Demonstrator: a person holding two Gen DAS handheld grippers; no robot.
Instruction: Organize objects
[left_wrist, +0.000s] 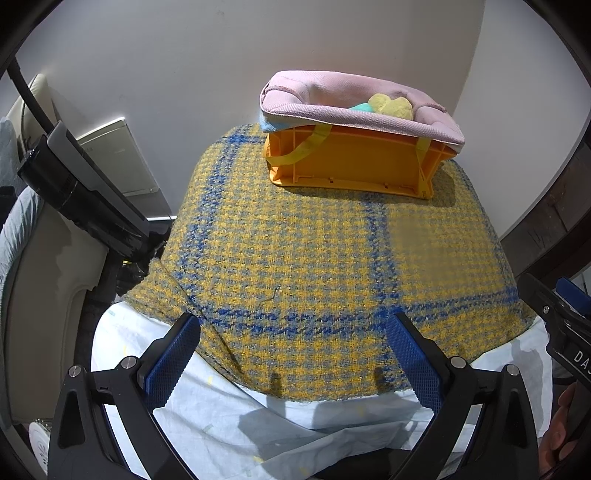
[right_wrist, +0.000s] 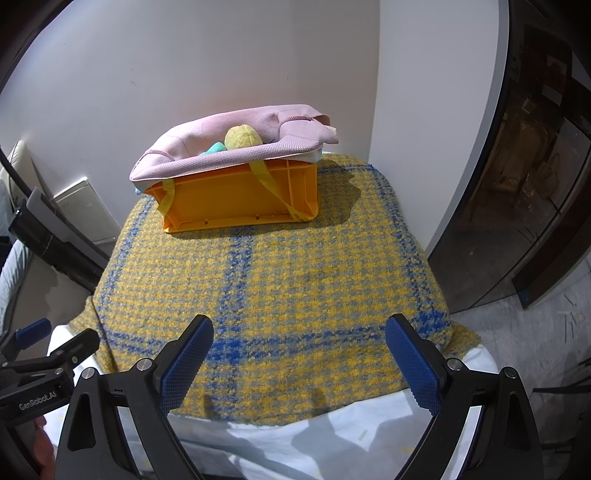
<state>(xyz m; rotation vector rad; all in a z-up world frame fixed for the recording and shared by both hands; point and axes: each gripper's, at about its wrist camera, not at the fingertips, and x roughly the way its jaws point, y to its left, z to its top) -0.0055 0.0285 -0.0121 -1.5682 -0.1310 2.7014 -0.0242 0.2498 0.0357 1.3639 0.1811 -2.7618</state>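
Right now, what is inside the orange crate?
A pink bag sits in the orange crate. In the bag, a yellow plush and a teal item show; anything lower is hidden.

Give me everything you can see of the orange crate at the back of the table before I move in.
The orange crate looks like rigid moulded plastic, rectangular, with ribbed walls and a flared foot rim. It stands upright at the far end of the plaid blanket, near the white wall. A pink fabric bag lines it and folds over its rim; the bag's yellow straps hang down its near wall. A yellow plush item and something teal show inside. Both grippers are open and well short of it.
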